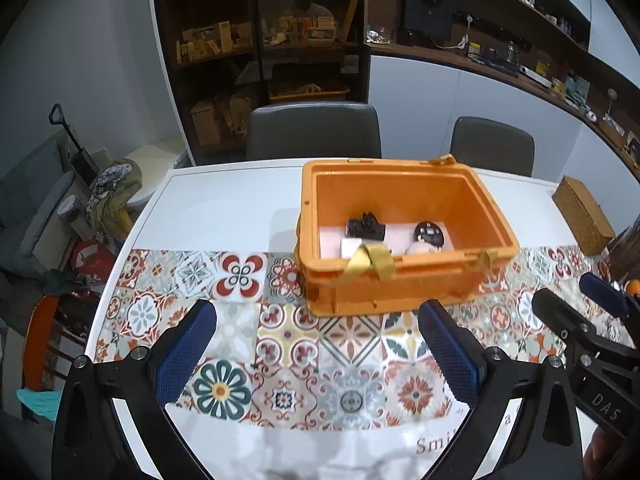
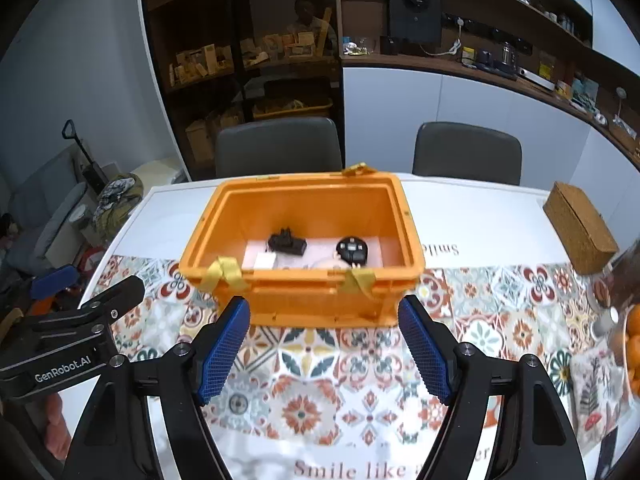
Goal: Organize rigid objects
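An open orange crate [image 1: 400, 286] [image 2: 304, 300] stands on the patterned tablecloth. Inside lie a black plug adapter [image 1: 365, 227] [image 2: 287, 243], a round black device [image 1: 430, 234] [image 2: 352, 251], a small white block [image 1: 349, 247] [image 2: 265, 260] and a pale object [image 1: 420, 248], partly hidden by the front wall. My left gripper [image 1: 318, 322] is open and empty, in front of the crate's left part. My right gripper [image 2: 324, 318] is open and empty, just in front of the crate's near wall. Each gripper shows at the edge of the other's view.
A cork box [image 1: 582, 214] [image 2: 580, 226] lies at the table's right. Orange fruits [image 2: 632, 344] and a small jar [image 2: 606, 318] sit at the right edge. Two grey chairs [image 1: 314, 130] [image 2: 466, 152] stand behind the table. Clutter lies on the floor at the left [image 1: 112, 196].
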`<state>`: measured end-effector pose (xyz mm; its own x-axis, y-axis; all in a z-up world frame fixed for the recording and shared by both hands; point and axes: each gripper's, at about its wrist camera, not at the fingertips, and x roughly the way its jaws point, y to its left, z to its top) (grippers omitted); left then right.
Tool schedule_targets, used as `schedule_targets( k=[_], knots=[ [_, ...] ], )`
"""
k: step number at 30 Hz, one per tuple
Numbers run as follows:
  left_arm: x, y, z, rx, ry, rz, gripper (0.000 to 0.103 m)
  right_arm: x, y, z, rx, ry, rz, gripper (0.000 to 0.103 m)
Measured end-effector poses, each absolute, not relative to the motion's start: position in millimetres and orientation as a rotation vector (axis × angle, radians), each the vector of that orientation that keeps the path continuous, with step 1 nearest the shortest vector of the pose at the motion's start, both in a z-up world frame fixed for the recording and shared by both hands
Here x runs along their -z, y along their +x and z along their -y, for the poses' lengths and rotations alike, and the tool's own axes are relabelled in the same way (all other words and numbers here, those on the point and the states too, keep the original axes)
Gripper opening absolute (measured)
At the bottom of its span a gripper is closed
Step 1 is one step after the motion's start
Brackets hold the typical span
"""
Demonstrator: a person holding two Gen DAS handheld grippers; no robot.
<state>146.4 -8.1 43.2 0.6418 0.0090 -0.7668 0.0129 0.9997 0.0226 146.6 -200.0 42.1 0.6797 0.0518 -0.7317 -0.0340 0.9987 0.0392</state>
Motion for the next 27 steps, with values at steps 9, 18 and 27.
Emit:
schedule_targets(
  k=[9,18,27],
  knots=[
    [-33,107,8,-0.023,0.01,-0.885,0.103,-32,112,209,-0.027,0.023,-0.847,0.077],
    [-26,79,7,-0.016,0.02,-0.904,0.103,-32,84,215,-0.019,0.029,-0.857,0.077],
    [-26,68,8,-0.008,0.026,-0.907,0.103,-29,67,215,-0.031,0.028,-0.871,0.077]
  ],
)
